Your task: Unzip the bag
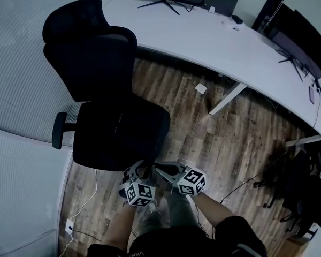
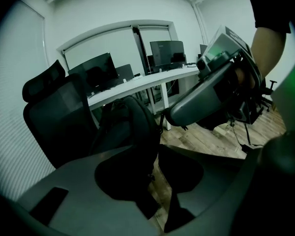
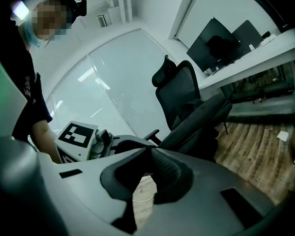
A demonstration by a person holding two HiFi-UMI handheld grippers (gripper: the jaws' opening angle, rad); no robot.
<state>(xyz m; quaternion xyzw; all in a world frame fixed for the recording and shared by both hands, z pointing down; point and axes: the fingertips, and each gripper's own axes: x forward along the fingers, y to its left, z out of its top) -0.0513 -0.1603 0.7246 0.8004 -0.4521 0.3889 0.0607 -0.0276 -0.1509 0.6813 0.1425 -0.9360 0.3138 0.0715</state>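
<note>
- Fingers of the left gripper [image 2: 156, 167] are released and stand apart, with an edge of the black bag [image 2: 130, 127] seen between them.
- Fingers of the right gripper [image 3: 150, 150] are clenched, tip against tip.
- On the seat of the office chair [image 1: 91, 52] stands the bag, with both grippers close to its near side.

Dim, cool indoor light; the white desk [image 1: 203, 36] glares softly. Both gripper views curve fisheye-style, corners vignetted black.

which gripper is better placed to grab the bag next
Left, probably: the left gripper has its jaws apart with the black bag right at their gap; the right gripper has its jaws together.
</note>
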